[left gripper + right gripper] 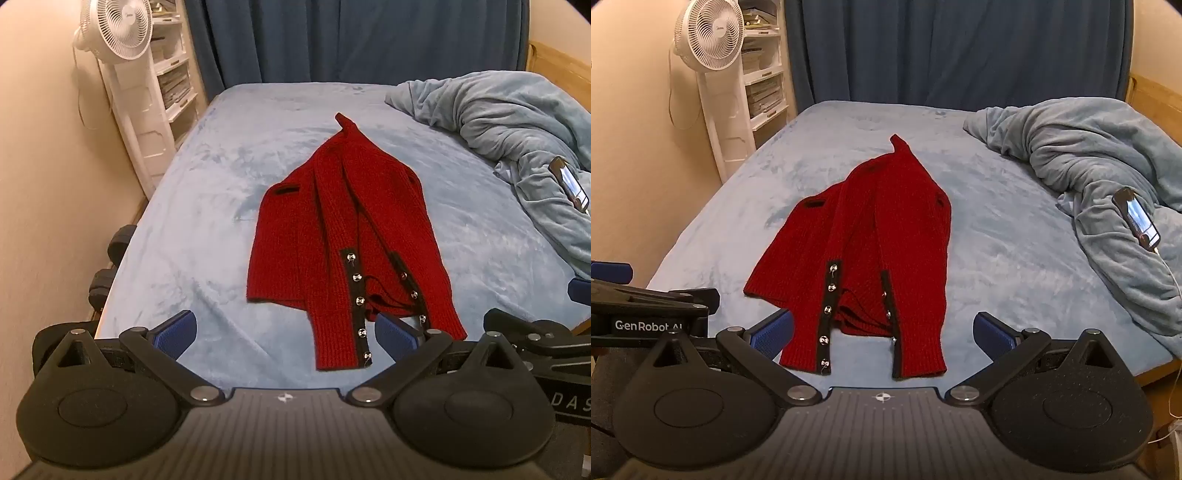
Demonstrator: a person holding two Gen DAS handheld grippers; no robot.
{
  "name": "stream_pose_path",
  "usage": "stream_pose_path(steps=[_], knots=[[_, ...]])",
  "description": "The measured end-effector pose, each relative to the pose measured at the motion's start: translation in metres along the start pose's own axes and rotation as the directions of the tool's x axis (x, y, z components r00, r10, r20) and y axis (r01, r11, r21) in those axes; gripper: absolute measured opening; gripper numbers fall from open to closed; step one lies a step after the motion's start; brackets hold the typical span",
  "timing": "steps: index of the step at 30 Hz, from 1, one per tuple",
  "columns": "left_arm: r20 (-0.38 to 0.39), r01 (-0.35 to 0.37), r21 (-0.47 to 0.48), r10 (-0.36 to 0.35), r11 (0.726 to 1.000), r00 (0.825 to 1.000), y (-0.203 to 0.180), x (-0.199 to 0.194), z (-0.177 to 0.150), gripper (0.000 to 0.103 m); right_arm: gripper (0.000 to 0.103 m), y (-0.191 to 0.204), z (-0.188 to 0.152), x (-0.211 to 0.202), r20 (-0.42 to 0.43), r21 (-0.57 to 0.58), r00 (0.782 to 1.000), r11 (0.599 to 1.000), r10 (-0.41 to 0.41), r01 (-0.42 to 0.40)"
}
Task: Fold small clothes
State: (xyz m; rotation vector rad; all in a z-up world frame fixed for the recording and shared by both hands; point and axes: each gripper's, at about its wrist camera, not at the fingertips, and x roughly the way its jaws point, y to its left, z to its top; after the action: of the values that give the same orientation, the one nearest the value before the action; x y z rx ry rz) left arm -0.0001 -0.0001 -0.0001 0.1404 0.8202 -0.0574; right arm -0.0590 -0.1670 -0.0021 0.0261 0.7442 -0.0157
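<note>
A red knit cardigan (347, 229) is spread flat on the light blue bedsheet (192, 229), its black button bands unfastened and its hem nearest the cameras. The left gripper (286, 334) is held wide open above the near edge of the bed, with the cardigan's hem lying just ahead between its blue pads. The right gripper (882, 334) is likewise spread open, nothing gripped, the hem directly before it. A crumpled blanket (1082, 155) carries a phone (1137, 218).

Home bedroom, blue-sheeted bed (192, 221), rumpled blanket (1089, 155), dark curtains (351, 40), standing fan (709, 37)
</note>
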Motion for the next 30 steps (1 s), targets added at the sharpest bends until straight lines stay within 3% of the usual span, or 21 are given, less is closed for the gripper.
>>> stream_pose_path(steps=[30], knots=[[-0.003, -0.012, 0.006, 0.012, 1.0, 1.0, 0.0016, -0.0011, 0.0033, 0.103, 0.102, -0.0036, -0.0001, 0.0025, -0.018, 0.016, 1.0, 1.0, -0.002, 0.002]])
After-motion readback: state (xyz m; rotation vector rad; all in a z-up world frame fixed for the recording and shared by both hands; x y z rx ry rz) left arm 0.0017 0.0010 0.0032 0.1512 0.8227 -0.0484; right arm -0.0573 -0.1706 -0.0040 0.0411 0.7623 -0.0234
